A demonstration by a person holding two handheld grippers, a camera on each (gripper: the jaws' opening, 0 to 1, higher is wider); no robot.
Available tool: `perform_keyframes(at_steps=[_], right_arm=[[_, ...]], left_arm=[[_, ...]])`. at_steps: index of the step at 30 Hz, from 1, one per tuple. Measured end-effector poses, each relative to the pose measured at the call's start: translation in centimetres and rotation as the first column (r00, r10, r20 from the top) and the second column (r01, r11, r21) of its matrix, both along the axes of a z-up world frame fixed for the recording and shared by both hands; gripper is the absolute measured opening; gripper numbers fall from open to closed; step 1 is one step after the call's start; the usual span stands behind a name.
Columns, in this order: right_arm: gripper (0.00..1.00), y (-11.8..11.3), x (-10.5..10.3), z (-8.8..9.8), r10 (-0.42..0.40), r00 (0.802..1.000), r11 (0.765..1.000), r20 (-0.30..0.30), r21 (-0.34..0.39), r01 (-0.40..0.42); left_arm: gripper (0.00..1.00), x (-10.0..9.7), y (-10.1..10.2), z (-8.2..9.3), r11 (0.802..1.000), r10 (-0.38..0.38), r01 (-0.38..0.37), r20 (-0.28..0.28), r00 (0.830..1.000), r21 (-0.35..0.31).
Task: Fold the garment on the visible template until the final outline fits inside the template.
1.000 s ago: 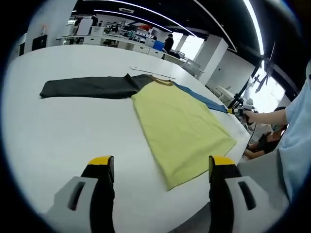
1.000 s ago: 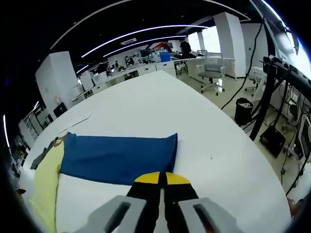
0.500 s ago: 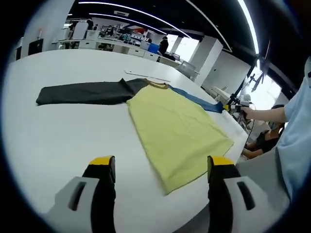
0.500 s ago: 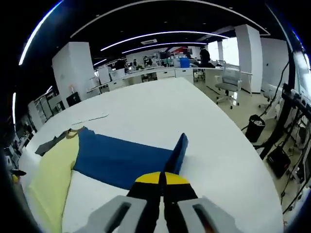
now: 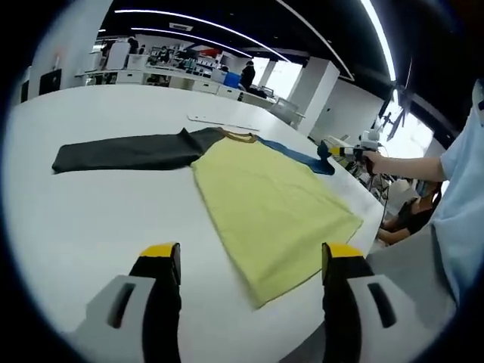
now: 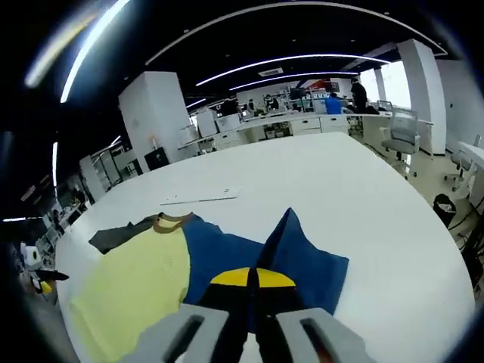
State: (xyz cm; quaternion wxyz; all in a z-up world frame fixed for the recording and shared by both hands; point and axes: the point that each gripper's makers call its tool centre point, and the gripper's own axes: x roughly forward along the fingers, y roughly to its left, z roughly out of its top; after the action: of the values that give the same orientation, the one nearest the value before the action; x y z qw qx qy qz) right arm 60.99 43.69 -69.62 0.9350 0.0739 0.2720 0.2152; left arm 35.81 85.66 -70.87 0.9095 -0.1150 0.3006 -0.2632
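Observation:
A long-sleeved shirt lies flat on the white table (image 5: 83, 227): yellow body (image 5: 265, 204), dark grey sleeve (image 5: 125, 151) stretched to the left, blue sleeve (image 5: 299, 155) to the right. My left gripper (image 5: 249, 265) hovers open above the table's near edge, short of the yellow hem. My right gripper (image 6: 252, 278) is shut on the blue sleeve (image 6: 291, 253) near its cuff and holds it lifted, so the cloth folds over toward the yellow body (image 6: 132, 291). In the left gripper view the right gripper (image 5: 344, 151) is at the sleeve's end, held by a hand.
A thin pale strip (image 6: 200, 198) lies on the table beyond the collar. The table's rounded edge (image 6: 454, 302) drops off at the right. Desks, chairs and people stand far behind. A person's light-clothed body (image 5: 457, 219) is at the right of the left gripper view.
My right gripper has lifted the blue sleeve's end off the table and carried it toward the yellow body, so the sleeve now folds over. The left gripper has hardly moved.

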Motion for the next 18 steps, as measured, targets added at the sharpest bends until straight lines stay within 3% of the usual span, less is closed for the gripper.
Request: perform_keyframes(at_steps=[10, 18], right_arm=[[0.00, 9.1, 1.0, 0.9, 0.126, 0.992, 0.990, 0.010, 0.056, -0.126], [0.00, 14.2, 1.5, 0.8, 0.178, 0.984, 0.979, 0.007, 0.102, -0.177]], left_arm=[[0.72, 0.3, 0.1, 0.5, 1.000, 0.009, -0.009, 0.032, 0.999, -0.005], [0.71, 0.5, 0.2, 0.6, 1.000, 0.020, -0.020, 0.039, 0.999, -0.008]])
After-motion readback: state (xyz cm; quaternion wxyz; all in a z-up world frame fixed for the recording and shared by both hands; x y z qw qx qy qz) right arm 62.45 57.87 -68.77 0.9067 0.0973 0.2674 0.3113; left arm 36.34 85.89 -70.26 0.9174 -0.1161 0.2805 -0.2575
